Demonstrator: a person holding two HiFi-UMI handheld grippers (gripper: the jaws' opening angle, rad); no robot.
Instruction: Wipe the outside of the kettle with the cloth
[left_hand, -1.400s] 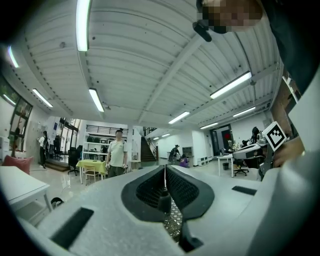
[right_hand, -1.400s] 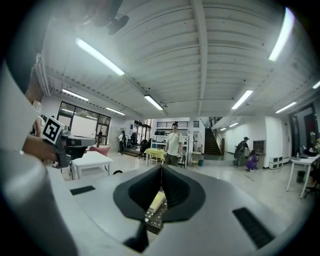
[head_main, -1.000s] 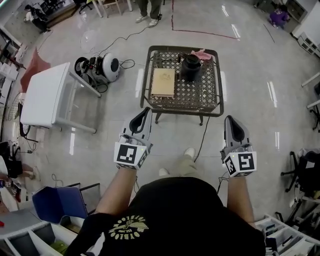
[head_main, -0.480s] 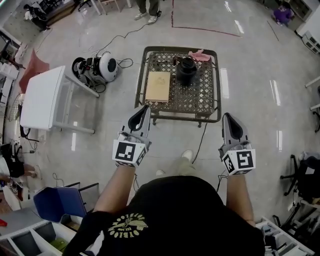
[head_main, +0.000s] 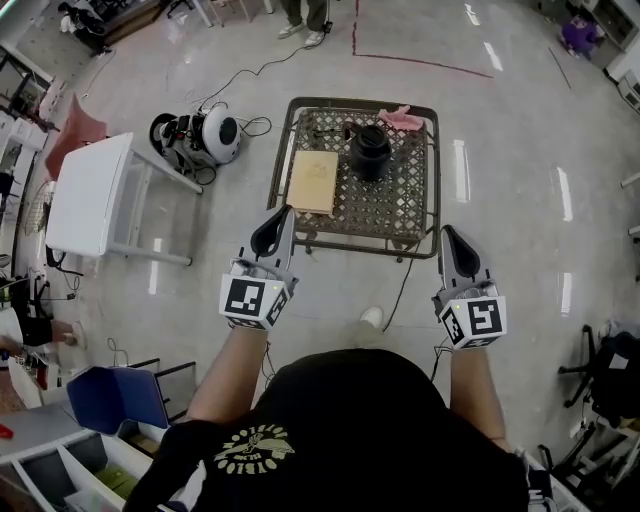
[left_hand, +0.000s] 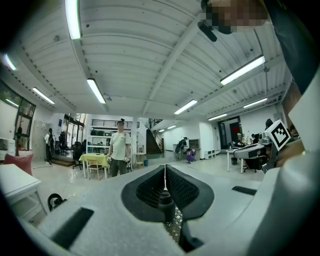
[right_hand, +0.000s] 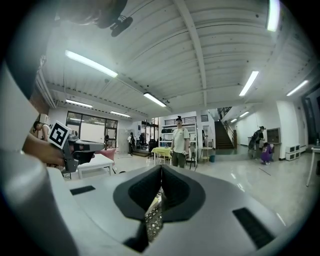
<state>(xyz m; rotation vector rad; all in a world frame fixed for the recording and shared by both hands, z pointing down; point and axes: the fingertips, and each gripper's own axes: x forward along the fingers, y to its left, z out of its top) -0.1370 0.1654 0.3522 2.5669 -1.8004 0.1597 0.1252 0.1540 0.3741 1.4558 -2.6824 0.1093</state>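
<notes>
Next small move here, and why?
Probably step closer and open the right gripper for the pink cloth: it and the left gripper are shut, empty, short of the table; the cloth lies at its far corner beside the kettle.

On the table (head_main: 395, 205) the kettle (head_main: 369, 152) stands right of the board (head_main: 313, 181), with the cloth (head_main: 402, 118) behind it.

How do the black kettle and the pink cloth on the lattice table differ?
The black kettle stands upright near the middle of the metal lattice table; the pink cloth lies crumpled at its far right corner. The kettle is dark and bulky, the cloth light and low. Both rest on that table, untouched.
</notes>
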